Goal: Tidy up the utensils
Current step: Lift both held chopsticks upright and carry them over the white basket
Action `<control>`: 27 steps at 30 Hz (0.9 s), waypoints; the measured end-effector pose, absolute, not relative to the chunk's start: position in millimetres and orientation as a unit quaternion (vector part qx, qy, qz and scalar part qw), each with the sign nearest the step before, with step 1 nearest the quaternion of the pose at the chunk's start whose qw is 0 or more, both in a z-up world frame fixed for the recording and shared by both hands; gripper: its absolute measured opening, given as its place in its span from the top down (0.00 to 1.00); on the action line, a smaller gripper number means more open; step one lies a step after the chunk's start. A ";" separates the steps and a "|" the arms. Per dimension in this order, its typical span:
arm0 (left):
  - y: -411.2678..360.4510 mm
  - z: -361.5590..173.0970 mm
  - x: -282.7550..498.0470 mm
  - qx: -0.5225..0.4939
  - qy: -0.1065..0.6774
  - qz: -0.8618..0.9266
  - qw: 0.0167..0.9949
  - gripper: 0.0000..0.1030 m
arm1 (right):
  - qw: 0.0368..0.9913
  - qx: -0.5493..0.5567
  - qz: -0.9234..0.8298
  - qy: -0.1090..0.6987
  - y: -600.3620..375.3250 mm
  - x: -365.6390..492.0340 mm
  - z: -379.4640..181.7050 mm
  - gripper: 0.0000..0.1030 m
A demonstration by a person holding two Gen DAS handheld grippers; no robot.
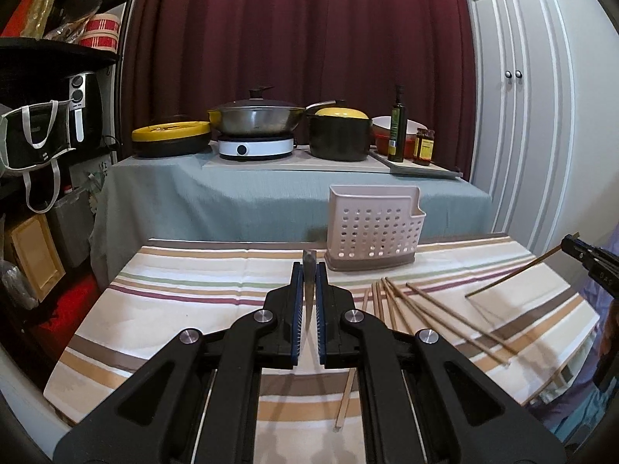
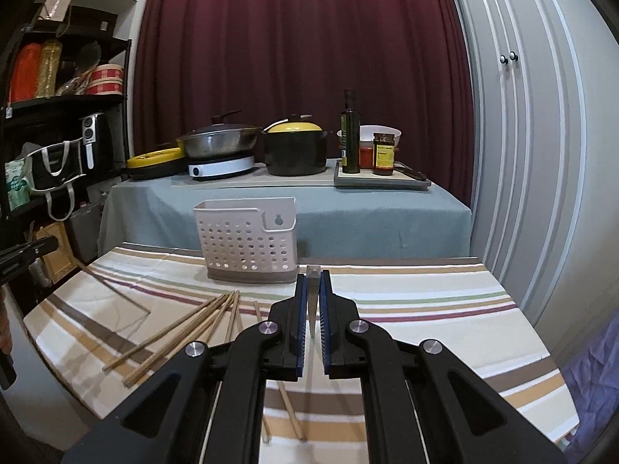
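Left hand-held gripper (image 1: pixel 309 290) level above striped tablecloth (image 1: pixel 193 297), clamping chopstick (image 1: pixel 309 294)

Ahead of the left tongs (image 1: pixel 309 294), slightly to their right, the perforated caddy (image 1: pixel 373 228) stood upright on the striped surface (image 1: pixel 174 301), blocking a straight path forward. To their right, a fan of chopsticks (image 1: pixel 425 309) lay flat, cluttering the cloth. To their left, the surface lay bare out to its edge. For the right tongs (image 2: pixel 314 301), the caddy (image 2: pixel 247 236) stood ahead-left and the chopsticks (image 2: pixel 185 328) lay left; bare cloth stretched to their right.
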State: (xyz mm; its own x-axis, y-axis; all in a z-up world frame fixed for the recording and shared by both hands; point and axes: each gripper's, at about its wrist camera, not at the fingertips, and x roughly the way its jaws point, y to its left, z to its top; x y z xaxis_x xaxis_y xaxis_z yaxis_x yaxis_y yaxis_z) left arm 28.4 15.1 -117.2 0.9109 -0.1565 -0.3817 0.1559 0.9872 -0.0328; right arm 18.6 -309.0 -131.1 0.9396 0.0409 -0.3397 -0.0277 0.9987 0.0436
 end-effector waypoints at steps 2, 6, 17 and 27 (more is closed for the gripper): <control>14.7 -111.7 34.9 -0.003 0.198 -0.079 0.977 0.94 | 0.984 0.020 0.014 0.176 -309.0 29.0 -125.2 0.93; 16.3 -103.8 48.4 -0.012 0.198 -0.076 0.977 0.94 | 0.985 0.017 0.010 0.173 -306.5 46.5 -117.6 0.93; 20.5 -95.6 84.3 -0.033 0.191 -0.071 0.978 0.94 | 0.989 0.017 0.007 0.148 -301.7 79.6 -108.4 0.93; 4.2 -43.9 108.5 -0.032 0.136 -0.104 0.985 0.94 | 0.993 0.031 0.043 0.104 -298.1 99.1 -62.8 0.93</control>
State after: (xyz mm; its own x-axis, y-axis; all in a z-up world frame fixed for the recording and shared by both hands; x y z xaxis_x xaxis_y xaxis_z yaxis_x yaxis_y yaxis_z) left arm 108.5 4.2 -43.9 0.9413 -0.2141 -0.2611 0.1968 0.9762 -0.0908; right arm 99.1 -298.1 -62.8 0.9747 0.0926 -0.2033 -0.0798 0.9943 0.0702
